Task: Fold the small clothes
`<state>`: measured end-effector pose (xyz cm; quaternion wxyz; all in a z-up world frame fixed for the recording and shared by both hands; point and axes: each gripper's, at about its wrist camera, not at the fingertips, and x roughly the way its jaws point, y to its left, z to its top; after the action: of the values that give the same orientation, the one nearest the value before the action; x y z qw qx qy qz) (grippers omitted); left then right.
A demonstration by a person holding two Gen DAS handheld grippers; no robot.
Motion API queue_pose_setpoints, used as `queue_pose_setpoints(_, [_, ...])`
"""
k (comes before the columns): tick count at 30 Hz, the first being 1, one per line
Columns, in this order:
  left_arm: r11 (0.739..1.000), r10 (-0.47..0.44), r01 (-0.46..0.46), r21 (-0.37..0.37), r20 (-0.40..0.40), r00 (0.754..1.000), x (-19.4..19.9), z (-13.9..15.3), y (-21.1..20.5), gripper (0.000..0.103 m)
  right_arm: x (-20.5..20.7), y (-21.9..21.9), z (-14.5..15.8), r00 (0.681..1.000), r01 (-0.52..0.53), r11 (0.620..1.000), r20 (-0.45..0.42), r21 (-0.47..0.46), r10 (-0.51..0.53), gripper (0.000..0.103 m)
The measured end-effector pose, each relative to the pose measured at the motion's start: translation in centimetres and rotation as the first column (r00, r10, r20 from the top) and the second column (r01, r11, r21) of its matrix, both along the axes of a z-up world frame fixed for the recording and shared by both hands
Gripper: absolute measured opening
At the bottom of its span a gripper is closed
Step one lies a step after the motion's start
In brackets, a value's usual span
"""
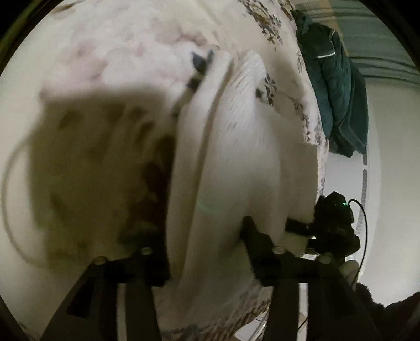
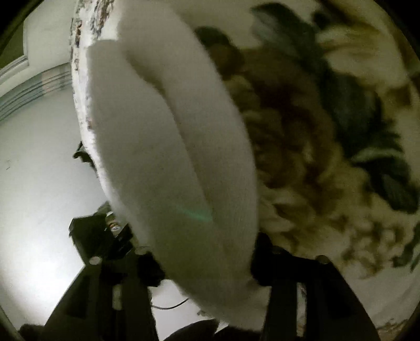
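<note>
White fuzzy cloth (image 1: 236,162) fills the middle of the left wrist view and runs down between the two black fingers of the left gripper (image 1: 207,251). The fingers stand on either side of the fabric; blur hides whether they pinch it, so I cannot tell. In the right wrist view the same cloth (image 2: 170,147) hangs as a thick folded band from the top of the frame to the bottom centre, and the right gripper (image 2: 207,262) has its fingers against both sides of it, clamped on the fabric as far as can be seen.

No writing or label can be read.

Under the cloth lies a floral bedspread (image 1: 265,18), with a large brown and green flower (image 2: 302,126) at the right of the right view. A dark green jacket (image 1: 338,86) hangs at the upper right of the left view. The right gripper's black body (image 1: 333,225) shows at the lower right there, touching the cloth edge.
</note>
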<state>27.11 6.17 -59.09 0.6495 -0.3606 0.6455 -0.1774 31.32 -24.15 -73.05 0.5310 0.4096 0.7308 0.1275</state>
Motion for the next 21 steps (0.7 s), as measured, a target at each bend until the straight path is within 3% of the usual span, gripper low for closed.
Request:
queue_pose_setpoints(3, [0.997, 0.027, -0.029, 0.078, 0.036, 0.999, -0.1, 2.0, 1.3, 0.059, 0.6, -1.0, 2.9, 0.997, -0.036, 0.989, 0.058, -0.143, 0.045, 0.059])
queue_pose_setpoints(6, [0.983, -0.011, -0.01, 0.181, 0.118, 0.993, 1.5, 4.9, 1.2, 0.061, 2.2, -1.8, 6.8, 0.983, -0.04, 0.959, 0.159, -0.282, 0.088, 0.059])
queue_pose_setpoints(9, [0.964, -0.098, 0.047, 0.262, 0.188, 0.977, 4.3, 6.0, -0.3, 0.062, 6.1, -1.6, 9.1, 0.96, -0.062, 0.939, 0.237, -0.339, 0.149, 0.059])
queue_pose_setpoints(12, [0.941, -0.173, 0.098, 0.324, 0.211, 0.962, 8.2, 5.0, -3.3, 0.062, 9.9, -1.0, 9.1, 0.943, -0.089, 0.929, 0.269, -0.36, 0.195, 0.059])
queue_pose_setpoints(13, [0.932, -0.194, 0.113, 0.345, 0.212, 0.958, 9.0, 4.3, -4.1, 0.061, 10.7, 0.3, 8.8, 0.938, -0.106, 0.928, 0.272, -0.358, 0.213, 0.052])
queue_pose_setpoints(14, [0.918, -0.214, 0.124, 0.377, 0.206, 0.955, 10.0, 3.8, -4.9, 0.059, 11.5, 0.8, 8.7, 0.938, -0.115, 0.927, 0.268, -0.357, 0.219, 0.038])
queue_pose_setpoints(15, [0.91, -0.228, 0.13, 0.393, 0.214, 0.95, 10.4, 3.4, -4.9, 0.043, 12.8, 1.3, 8.2, 0.938, -0.114, 0.929, 0.27, -0.352, 0.217, 0.004])
queue_pose_setpoints(16, [0.91, -0.237, 0.133, 0.393, 0.232, 0.943, 10.5, 3.3, -5.0, 0.004, 13.0, 1.0, 8.3, 0.936, -0.109, 0.924, 0.275, -0.365, 0.219, 0.005])
queue_pose_setpoints(17, [0.903, -0.233, 0.125, 0.411, 0.225, 0.946, 10.9, 3.1, -5.0, 0.003, 13.2, 0.9, 8.7, 0.934, -0.089, 0.918, 0.289, -0.386, 0.212, 0.005])
queue_pose_setpoints(19, [0.934, -0.179, 0.077, 0.35, 0.27, 0.946, 10.9, 4.1, -3.8, 0.003, 13.3, 1.5, 9.3, 0.927, -0.051, 0.912, 0.321, -0.406, 0.194, 0.004])
queue_pose_setpoints(21, [0.948, -0.125, 0.023, 0.318, 0.305, 0.944, 10.3, 5.4, -2.1, 0.003, 12.9, 0.1, 10.5, 0.921, -0.002, 0.913, 0.354, -0.407, 0.16, 0.004])
